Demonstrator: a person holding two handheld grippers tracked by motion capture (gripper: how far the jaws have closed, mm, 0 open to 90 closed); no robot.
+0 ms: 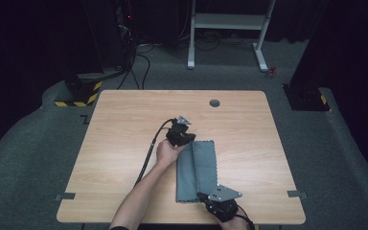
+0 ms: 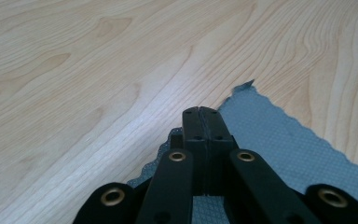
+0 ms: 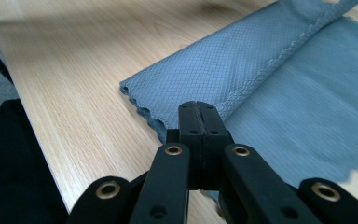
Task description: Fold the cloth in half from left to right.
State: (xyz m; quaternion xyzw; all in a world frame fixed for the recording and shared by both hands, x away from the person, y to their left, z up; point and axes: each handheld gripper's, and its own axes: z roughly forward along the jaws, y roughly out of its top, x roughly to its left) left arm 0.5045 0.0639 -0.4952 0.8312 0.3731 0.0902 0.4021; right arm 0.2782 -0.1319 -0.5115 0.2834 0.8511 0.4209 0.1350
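At the far end of the grey cloth (image 1: 197, 170), the left hand-held gripper (image 1: 188, 140) rests low over the surface (image 1: 124, 124), its two black jaws pressed flat together. From its own camera the jaws meet in a single seam right over a scalloped corner of the cloth, which spreads out beneath and to the right of them; whether any fabric is pinched between the pads cannot be told. The person's left hand (image 1: 166, 152) wraps the body of this hand-held gripper, a black cable (image 1: 148, 155) trailing back along the forearm, and a grey three-cornered plate sits on top.

Near the front edge of the surface, the right hand-held gripper (image 1: 202, 196) lies at the cloth's near end, its jaws likewise closed tight on each other. Its own view shows the jaw tips just over the near hem (the folded upper layer, with its zigzag edge, runs away to the upper right), and again a grip on the cloth cannot be confirmed.

The cloth itself lies flat on the light wooden surface, folded lengthwise into a long strip running from near to far, right of centre. A small round grommet (image 1: 214, 102) sits in the surface farther back, well apart from the cloth.
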